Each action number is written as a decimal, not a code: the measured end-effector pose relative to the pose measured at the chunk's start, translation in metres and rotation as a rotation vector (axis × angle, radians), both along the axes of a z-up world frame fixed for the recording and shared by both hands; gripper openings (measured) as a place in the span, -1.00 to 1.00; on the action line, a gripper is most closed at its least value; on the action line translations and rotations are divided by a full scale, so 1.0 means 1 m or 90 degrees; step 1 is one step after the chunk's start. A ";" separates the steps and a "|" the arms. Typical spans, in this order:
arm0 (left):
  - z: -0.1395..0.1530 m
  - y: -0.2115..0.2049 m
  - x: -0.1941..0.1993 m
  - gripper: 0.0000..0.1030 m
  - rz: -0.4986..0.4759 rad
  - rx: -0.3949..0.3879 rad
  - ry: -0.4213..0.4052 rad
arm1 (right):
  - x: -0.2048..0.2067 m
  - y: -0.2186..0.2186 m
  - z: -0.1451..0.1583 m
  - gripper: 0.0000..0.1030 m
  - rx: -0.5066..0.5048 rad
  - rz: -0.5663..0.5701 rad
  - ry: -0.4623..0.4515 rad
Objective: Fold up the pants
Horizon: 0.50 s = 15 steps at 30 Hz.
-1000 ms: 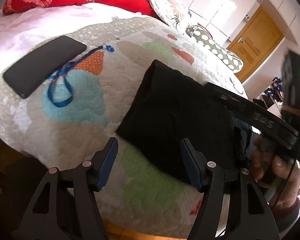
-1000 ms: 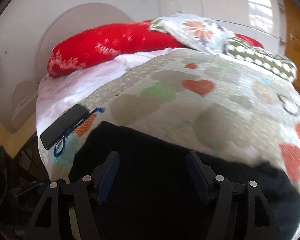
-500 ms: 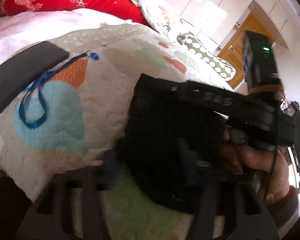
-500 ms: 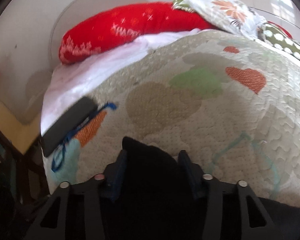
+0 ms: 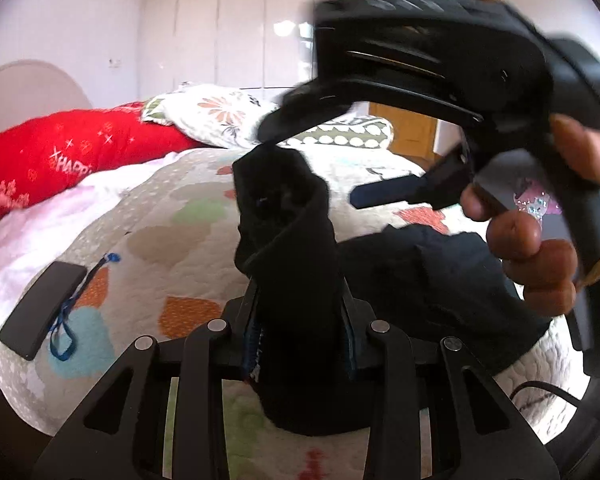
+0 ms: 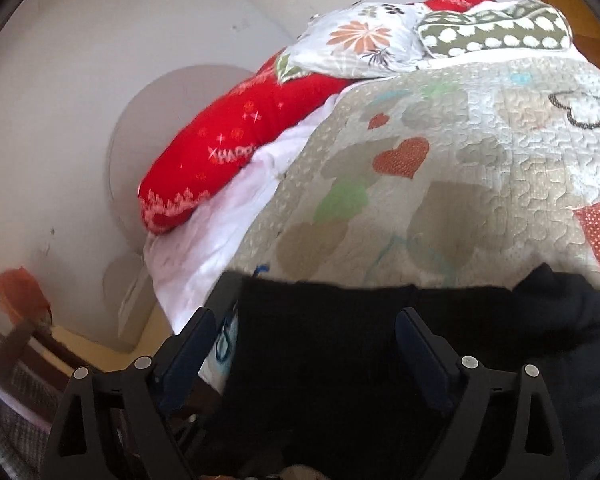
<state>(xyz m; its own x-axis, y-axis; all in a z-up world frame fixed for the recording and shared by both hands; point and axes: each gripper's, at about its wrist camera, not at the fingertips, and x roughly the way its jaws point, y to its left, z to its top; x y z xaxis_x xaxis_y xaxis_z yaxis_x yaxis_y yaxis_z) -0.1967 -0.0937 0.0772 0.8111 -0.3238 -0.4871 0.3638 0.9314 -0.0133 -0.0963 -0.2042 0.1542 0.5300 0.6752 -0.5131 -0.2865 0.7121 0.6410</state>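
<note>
The black pants are bunched and lifted off the heart-patterned quilt. My left gripper is shut on a thick fold of them, which rises up between its fingers. My right gripper shows in the left wrist view, above and to the right, its fingers spread, with the top of the fold at its upper finger. In the right wrist view the pants fill the space between the wide-apart fingers of the right gripper, above the quilt.
A black phone with a blue lanyard lies on the quilt's left edge. A red pillow, a floral pillow and a dotted pillow lie at the head of the bed. A wooden door is behind.
The left gripper closed on the pants and lifted them off the quilt. The right gripper rose high above the bed and its fingers are wider apart than half a second ago.
</note>
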 end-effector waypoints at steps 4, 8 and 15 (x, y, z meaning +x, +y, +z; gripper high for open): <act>-0.001 -0.012 -0.007 -0.39 -0.008 0.028 -0.007 | -0.008 0.023 -0.007 0.75 -0.068 0.024 0.008; 0.003 -0.019 -0.013 -0.39 -0.029 0.025 0.012 | -0.013 0.026 -0.021 -0.50 -0.137 0.027 -0.026; 0.048 -0.028 -0.029 0.14 -0.207 -0.127 0.053 | -0.056 -0.079 -0.002 -0.56 -0.093 -0.094 -0.089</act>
